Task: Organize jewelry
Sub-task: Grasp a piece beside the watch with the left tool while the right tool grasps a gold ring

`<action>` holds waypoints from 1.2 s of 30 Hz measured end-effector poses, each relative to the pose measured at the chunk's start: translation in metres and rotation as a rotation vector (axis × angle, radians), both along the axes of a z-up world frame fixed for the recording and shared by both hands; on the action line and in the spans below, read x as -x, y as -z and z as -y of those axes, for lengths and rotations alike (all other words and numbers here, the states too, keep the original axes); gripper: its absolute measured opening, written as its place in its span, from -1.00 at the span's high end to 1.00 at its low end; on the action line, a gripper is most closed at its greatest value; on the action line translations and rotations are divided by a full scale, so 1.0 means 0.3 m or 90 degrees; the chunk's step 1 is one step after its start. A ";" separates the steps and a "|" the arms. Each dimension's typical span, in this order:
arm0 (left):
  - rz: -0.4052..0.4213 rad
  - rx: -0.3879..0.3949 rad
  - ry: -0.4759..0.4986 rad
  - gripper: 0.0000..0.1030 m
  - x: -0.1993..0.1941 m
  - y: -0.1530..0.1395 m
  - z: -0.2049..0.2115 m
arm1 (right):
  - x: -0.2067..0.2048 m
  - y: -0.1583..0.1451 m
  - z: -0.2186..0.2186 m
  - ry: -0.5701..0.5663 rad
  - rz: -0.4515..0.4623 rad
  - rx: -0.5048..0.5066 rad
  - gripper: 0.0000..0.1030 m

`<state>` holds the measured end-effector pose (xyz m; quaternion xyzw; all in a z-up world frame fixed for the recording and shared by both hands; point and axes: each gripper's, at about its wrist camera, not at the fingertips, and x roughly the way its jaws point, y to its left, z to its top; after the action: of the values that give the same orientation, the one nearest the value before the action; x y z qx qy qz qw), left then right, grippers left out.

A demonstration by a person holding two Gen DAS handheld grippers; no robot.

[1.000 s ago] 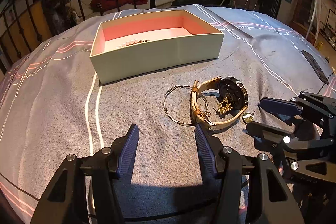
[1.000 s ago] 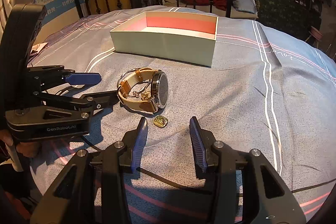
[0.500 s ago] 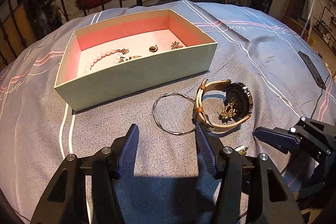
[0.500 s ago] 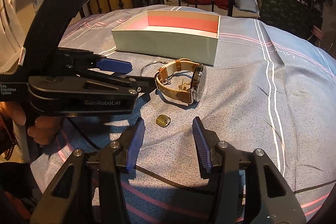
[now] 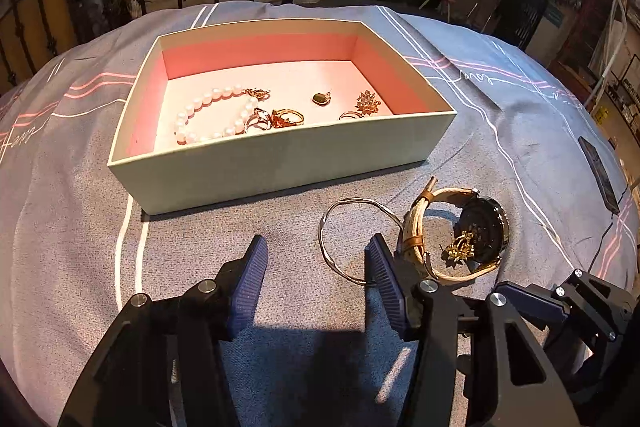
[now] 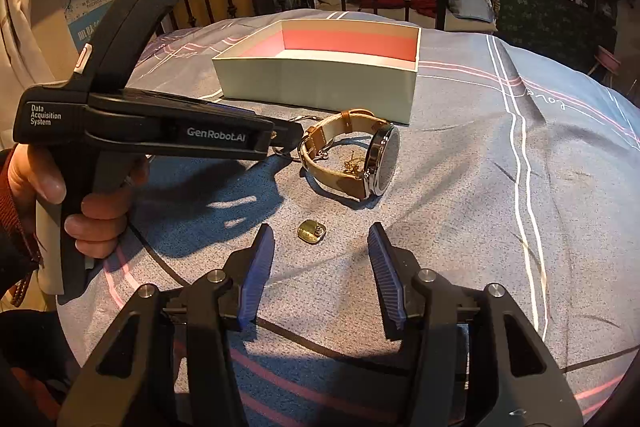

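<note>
Right wrist view: right gripper (image 6: 321, 253) spread wide, empty, hovering over gold pendant (image 6: 311, 231) on bedspread (image 6: 480, 187).
Left gripper (image 5: 312, 263) likewise spread, empty, beside wire bangle (image 5: 356, 239) and tan-strapped wristwatch (image 5: 456, 235); pearl bracelet (image 5: 216, 117), rings and brooch lying in pink-lined box (image 5: 280, 155).

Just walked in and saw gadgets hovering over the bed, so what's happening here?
A person is sorting jewelry into a pink-lined box on the bedspread, a gripper in each hand. A pearl bracelet, rings and small pieces already lie inside. Still outside are a watch with a gold trinket on it, a thin wire bangle and a small gold pendant. The right gripper is open just short of the pendant; the left gripper is open and empty near the bangle.
</note>
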<state>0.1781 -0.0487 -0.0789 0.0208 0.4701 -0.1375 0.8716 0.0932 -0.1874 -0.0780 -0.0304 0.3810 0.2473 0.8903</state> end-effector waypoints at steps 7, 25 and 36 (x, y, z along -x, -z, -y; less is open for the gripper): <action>-0.006 0.041 0.083 0.93 0.030 0.007 0.037 | 0.001 0.000 -0.004 0.002 0.000 0.003 0.03; 0.083 0.108 0.012 1.00 0.159 -0.180 -0.089 | -0.032 -0.007 -0.071 -0.031 -0.006 0.042 0.23; 0.091 0.107 -0.002 1.00 0.161 -0.197 -0.119 | -0.004 -0.020 -0.070 -0.041 0.006 0.039 0.72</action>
<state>0.1299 -0.0131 -0.0197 -0.0431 0.3937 -0.1734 0.9017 0.0945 -0.1663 -0.0721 -0.0712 0.3829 0.2639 0.8825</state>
